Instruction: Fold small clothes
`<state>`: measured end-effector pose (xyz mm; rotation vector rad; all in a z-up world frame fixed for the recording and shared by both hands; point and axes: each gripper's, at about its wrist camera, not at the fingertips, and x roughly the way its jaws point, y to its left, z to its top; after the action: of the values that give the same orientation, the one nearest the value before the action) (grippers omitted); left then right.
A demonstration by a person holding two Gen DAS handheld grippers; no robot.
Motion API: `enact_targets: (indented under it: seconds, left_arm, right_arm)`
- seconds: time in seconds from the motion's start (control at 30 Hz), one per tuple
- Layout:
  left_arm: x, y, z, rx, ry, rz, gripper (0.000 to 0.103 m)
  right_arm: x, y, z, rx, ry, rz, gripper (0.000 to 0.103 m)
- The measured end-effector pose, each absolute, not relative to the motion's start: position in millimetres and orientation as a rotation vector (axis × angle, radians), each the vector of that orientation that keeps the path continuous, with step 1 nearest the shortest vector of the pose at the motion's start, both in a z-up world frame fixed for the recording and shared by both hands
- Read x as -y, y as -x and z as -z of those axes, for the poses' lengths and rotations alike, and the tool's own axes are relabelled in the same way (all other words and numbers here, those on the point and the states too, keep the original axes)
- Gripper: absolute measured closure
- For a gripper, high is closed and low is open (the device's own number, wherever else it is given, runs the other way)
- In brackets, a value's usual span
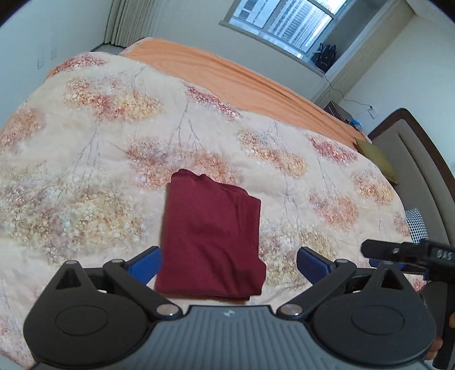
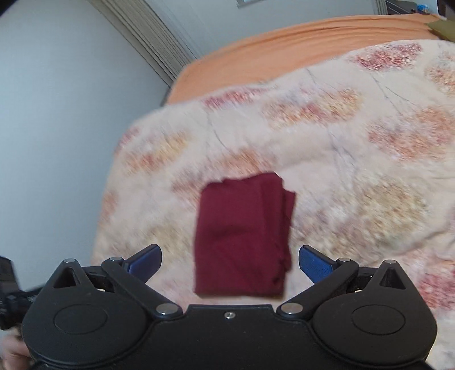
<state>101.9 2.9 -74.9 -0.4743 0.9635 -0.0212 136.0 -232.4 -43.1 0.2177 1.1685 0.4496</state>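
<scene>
Bed with floral quilt, soft base. Folded maroon garment lies on it, dead ahead between your spread fingers. Left claw and right claw both apart, empty. Looks light, limp, layered: pinch all layers at an edge.

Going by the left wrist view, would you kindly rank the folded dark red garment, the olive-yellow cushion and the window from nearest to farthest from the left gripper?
1. The folded dark red garment, lying on the floral quilt just ahead of the open left gripper.
2. The olive-yellow cushion, far right by the headboard.
3. The window, top, on the far wall beyond the bed.
</scene>
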Motion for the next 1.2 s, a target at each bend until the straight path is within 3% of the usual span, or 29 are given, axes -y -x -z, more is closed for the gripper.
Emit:
enact_targets:
  seconds: [0.43,1.2]
  left_arm:
    - [18,-86,74,-1.051,0.335,0.035,0.0]
    - [16,-116,78,-1.05,0.311,0.07,0.0]
  right_arm:
    - [210,-98,47,-1.236,-0.101,-0.491,0.001]
    - [201,-120,49,-1.241,-0.115,-0.468,0.001]
